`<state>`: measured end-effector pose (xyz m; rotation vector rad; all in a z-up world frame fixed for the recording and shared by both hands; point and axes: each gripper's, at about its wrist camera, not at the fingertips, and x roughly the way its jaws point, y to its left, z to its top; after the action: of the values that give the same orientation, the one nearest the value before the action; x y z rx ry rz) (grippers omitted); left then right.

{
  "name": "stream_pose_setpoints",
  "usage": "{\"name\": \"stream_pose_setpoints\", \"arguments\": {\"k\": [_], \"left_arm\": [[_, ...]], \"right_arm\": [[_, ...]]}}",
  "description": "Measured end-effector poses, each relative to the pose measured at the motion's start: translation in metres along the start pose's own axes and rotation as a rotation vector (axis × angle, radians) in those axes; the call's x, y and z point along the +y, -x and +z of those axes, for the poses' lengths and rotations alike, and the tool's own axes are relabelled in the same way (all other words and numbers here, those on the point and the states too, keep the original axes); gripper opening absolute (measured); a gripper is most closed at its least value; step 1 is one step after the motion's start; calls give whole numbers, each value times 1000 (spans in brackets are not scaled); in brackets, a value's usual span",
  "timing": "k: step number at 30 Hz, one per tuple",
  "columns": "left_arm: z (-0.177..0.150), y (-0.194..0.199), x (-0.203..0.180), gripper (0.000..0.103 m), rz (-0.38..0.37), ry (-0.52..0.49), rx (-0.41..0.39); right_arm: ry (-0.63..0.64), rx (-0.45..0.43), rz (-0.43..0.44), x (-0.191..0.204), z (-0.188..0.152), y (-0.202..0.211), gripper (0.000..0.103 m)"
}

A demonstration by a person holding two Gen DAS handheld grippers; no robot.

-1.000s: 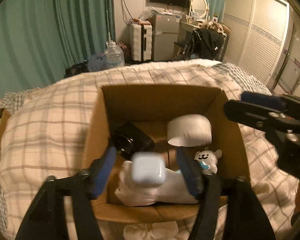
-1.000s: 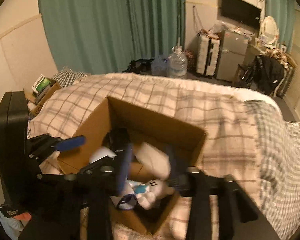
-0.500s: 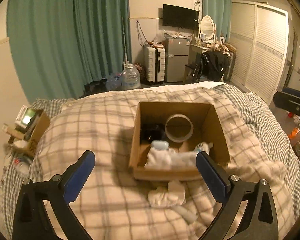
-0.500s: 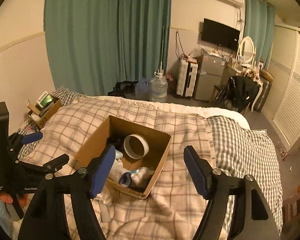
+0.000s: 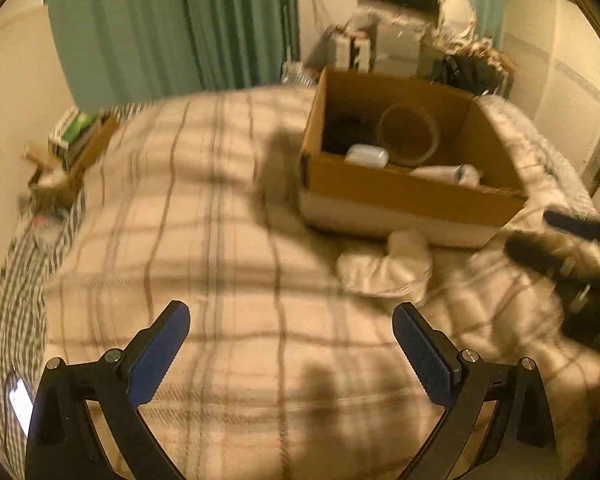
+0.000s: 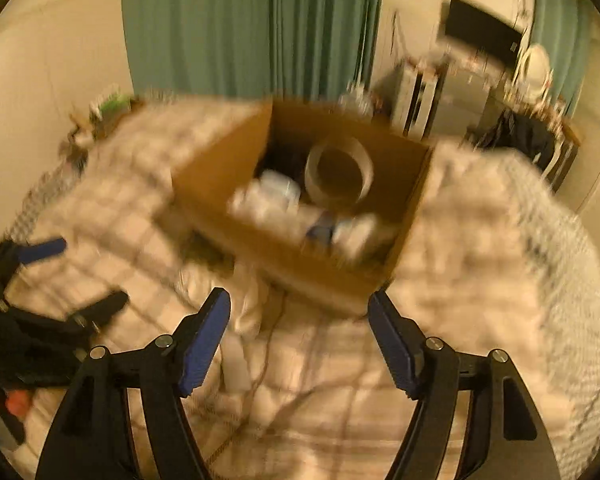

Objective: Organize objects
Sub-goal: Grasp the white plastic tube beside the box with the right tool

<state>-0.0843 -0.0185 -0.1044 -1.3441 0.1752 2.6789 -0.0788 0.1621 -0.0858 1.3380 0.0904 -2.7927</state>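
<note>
A cardboard box (image 5: 412,194) (image 6: 228,168) sits on the plaid bed. Inside it lie a tape roll (image 5: 408,134) (image 6: 339,172), a white earbud case (image 5: 367,155), a black item (image 5: 342,136) and white cloth with a small toy (image 5: 466,172). A crumpled white cloth (image 5: 384,266) lies on the bed just in front of the box. My left gripper (image 5: 290,350) is open and empty, low over the blanket, left of the cloth. My right gripper (image 6: 300,340) is open and empty, just before the box's near corner. Both views are blurred.
The plaid blanket (image 5: 204,240) covers the bed. A low box of clutter (image 5: 74,140) stands at the bed's left. Green curtains (image 5: 180,20), suitcases and a fridge stand beyond the bed. A cable (image 6: 268,364) lies on the blanket below my right gripper.
Both grippers have dropped down and come closer to the bed; the box now looks nearer and larger. The earbud case that my left gripper held a second ago lies in the box.
</note>
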Motion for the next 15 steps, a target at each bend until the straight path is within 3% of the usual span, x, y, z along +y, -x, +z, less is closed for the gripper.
{"name": "stream_pose_setpoints", "arguments": {"k": [1,3,5,14,15], "left_arm": [[0,-3,3,103,0,12,9],[-1,-6,8,103,3,34,10],[-3,-9,12,103,9,49,9],[-9,-22,18,103,-35,81,51],[-8,-22,19,103,-35,87,52]], "right_arm": [[-1,40,16,2,-6,-12,69],[22,131,41,9,-16,-37,53],[53,202,46,18,-20,-55,45],[83,355,125,38,-38,-99,45],[82,364,121,39,-40,-102,42]]}}
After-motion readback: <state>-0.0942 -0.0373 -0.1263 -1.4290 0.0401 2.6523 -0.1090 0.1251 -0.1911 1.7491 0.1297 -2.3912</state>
